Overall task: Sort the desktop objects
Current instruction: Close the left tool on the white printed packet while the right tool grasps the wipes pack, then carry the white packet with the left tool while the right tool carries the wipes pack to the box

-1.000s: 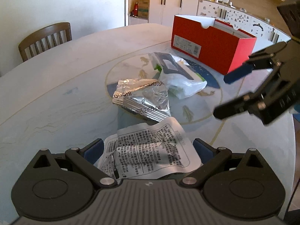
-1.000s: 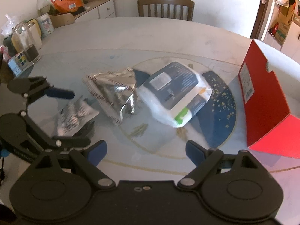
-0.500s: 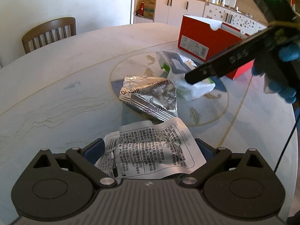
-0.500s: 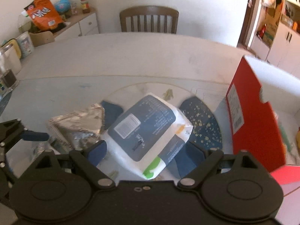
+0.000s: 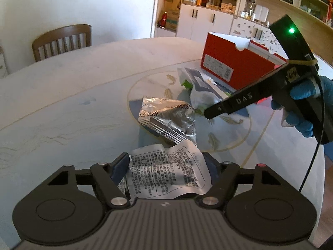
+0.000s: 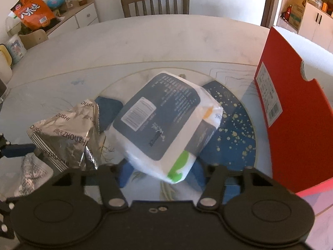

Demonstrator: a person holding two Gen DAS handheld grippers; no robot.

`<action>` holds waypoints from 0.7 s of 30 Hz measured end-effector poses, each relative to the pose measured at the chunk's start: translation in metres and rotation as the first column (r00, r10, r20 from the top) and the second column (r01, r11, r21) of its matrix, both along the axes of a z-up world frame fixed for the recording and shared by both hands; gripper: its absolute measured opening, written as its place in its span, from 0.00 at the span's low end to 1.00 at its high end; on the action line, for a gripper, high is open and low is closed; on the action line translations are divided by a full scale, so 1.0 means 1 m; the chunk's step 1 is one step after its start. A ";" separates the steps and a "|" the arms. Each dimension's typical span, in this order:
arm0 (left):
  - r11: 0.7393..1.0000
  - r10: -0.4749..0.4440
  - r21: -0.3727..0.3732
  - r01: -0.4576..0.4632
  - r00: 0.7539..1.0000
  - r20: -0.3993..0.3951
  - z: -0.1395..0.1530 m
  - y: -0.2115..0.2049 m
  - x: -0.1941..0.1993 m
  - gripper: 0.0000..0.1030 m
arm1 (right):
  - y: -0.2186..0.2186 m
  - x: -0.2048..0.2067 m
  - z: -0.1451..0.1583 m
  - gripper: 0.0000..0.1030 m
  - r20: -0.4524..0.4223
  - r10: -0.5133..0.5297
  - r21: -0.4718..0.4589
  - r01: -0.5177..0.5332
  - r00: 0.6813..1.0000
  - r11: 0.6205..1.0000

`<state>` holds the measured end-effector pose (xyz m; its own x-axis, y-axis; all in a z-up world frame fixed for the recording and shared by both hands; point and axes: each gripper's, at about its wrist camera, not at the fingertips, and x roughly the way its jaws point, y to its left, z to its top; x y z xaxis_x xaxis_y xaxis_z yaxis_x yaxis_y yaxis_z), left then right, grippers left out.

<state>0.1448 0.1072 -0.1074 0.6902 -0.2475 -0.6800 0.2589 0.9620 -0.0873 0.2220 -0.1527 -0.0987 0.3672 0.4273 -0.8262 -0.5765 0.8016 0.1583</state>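
Packets on the round worktop (image 5: 62,95): a white printed sachet (image 5: 166,173) lies between the blue pads of my left tool (image 5: 166,166), whose jaws are closing on it, pads at its side edges. My right tool (image 6: 160,173) is closing around the near end of the white-and-navy tissue pack (image 6: 166,120), both pads right against its sides; I cannot tell whether either tool is pressing yet. A crumpled silver foil bag (image 6: 66,137) lies just beside the tissue pack, and the open red box (image 6: 291,112) stands at the right of it.
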 end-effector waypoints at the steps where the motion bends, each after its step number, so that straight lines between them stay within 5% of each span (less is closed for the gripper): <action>1: 1.000 0.000 -0.007 0.000 1.000 -0.004 0.001 0.000 0.000 0.71 | -0.001 -0.001 0.000 0.47 0.002 0.001 0.000 -0.001 1.000 1.000; 7: 1.000 0.025 -0.014 -0.025 1.000 0.000 0.006 0.002 -0.003 0.70 | -0.004 -0.006 0.007 0.39 0.033 0.018 -0.001 -0.018 0.999 1.000; 21: 0.995 0.093 -0.048 -0.091 0.994 0.053 0.040 0.006 -0.020 0.70 | -0.018 -0.025 0.049 0.38 0.090 0.037 0.036 -0.040 0.995 0.999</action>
<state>0.1248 0.1130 -0.0678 0.7477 -0.2113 -0.6296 0.1752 0.9772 -0.1198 0.1967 -0.1706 -0.0501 0.4212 0.4729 -0.7739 -0.6199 0.7730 0.1350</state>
